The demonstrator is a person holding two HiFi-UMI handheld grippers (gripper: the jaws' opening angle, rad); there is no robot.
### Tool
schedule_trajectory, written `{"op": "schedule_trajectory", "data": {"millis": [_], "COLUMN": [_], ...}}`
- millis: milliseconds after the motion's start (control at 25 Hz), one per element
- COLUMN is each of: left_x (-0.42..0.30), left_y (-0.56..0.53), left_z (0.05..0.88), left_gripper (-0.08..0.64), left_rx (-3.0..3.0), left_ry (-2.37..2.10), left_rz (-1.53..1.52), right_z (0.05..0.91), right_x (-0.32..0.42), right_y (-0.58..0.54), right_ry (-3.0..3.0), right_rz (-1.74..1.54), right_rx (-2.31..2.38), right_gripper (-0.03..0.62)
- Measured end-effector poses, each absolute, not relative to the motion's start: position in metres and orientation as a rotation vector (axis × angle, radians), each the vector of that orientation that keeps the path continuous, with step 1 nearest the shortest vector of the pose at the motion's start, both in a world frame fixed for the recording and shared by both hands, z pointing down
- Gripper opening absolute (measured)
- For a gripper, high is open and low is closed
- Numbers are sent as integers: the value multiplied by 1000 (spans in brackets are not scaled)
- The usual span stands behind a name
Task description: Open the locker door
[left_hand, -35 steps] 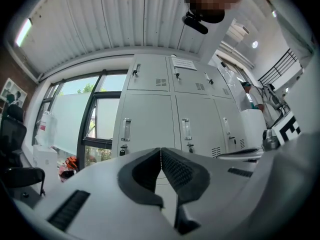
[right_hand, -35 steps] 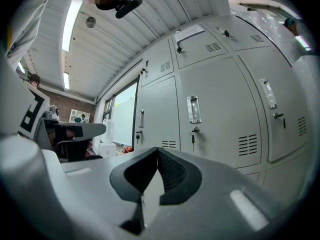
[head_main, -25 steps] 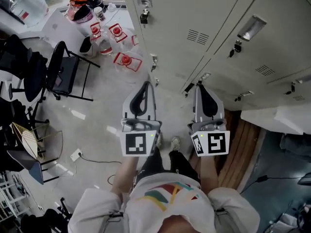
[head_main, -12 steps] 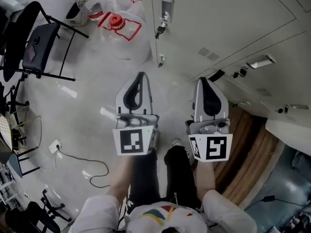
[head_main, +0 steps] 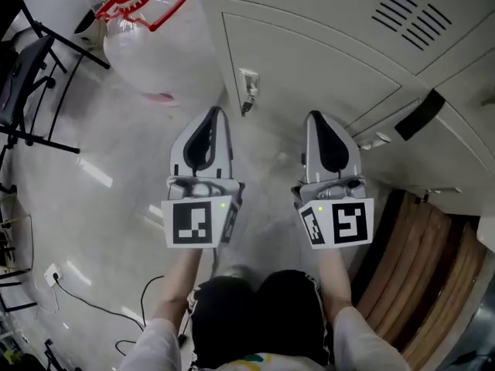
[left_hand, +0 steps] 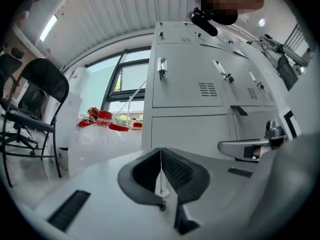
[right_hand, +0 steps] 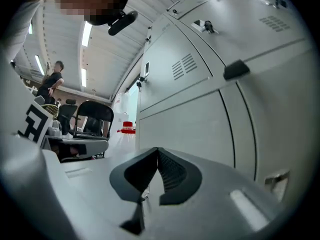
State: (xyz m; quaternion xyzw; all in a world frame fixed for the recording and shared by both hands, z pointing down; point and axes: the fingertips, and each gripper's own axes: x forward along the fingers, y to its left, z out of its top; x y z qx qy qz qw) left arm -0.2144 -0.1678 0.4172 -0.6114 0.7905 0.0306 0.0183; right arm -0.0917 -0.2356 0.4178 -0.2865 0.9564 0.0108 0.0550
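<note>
Grey lockers (head_main: pixel 348 60) fill the upper right of the head view. The lower locker door (head_main: pixel 309 68) carries a small metal latch (head_main: pixel 247 91) at its left edge. My left gripper (head_main: pixel 214 114) is shut and empty, with its tip just below and left of that latch, apart from it. Beside it my right gripper (head_main: pixel 315 118) is shut and empty too, pointing at the foot of the same door. The left gripper view has shut jaws (left_hand: pixel 161 151) before the lower door (left_hand: pixel 192 134). In the right gripper view the shut jaws (right_hand: pixel 158 151) stand close to a door panel (right_hand: pixel 190 129).
Big clear water jugs with red caps (head_main: pixel 143 29) stand on the floor at the left of the lockers, and a black chair (head_main: pixel 31 60) stands further left. Wooden planks (head_main: pixel 418 269) lean at the lower right. A cable (head_main: pixel 100 308) lies on the floor. A black tag (head_main: pixel 421 114) sticks out from the lockers.
The view has dropped toward the lockers: the lower door and its latch are now much larger and closer. Both grippers stay side by side, shut, pointing at the lockers' foot.
</note>
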Motion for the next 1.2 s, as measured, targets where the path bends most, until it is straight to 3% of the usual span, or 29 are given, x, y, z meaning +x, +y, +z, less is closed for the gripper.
{"op": "schedule_trajectory", "data": {"millis": [680,1200], "left_x": [-217,-206], "left_y": [-154,-145], "left_z": [523,509], "left_gripper": [17,17], "left_rx": [-1848,-1870], "left_ry": [2541,2476], "left_rz": [115,93], "right_z": [536,511], "right_x": [-104,-102], "right_y": [-200,-187], "right_ry": [2972,2964], "right_rz": [33,114], "right_rx": [-813,-807], "right_gripper": [5,5]}}
